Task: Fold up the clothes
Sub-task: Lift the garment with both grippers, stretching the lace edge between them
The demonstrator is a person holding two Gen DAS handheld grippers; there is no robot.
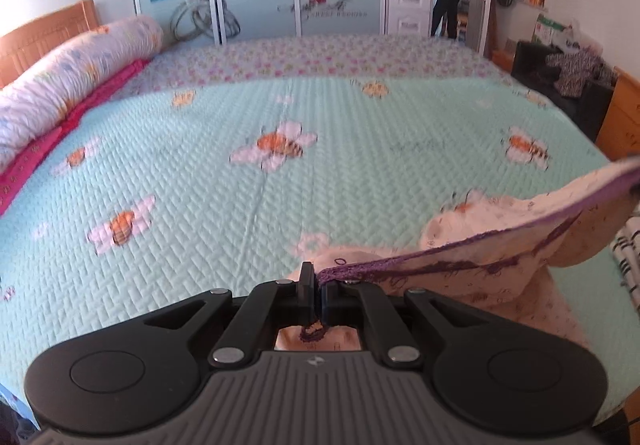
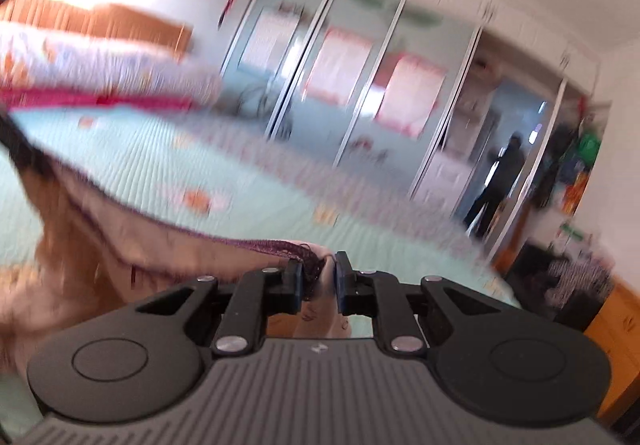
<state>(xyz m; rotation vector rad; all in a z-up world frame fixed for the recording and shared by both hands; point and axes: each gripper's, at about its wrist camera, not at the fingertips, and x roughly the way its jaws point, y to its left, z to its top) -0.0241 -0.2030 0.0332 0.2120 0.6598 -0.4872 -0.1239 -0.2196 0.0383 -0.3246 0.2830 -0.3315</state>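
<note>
Ahead of both my grippers spreads the bee-print quilt point(image 1: 224, 181). The cream garment point(image 1: 496, 241) hangs stretched between them: my left gripper point(image 1: 318, 291) clamps its purple-trimmed edge, my right gripper point(image 2: 318, 279) pinches the other end.

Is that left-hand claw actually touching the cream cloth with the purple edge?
Touching. In the left wrist view the left gripper has its jaws shut on the purple trim of the garment, which runs straight out from between them.

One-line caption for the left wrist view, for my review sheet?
Left gripper shut on the purple-trimmed edge of a cream printed garment, lifted above a mint bee-patterned quilt.
</note>
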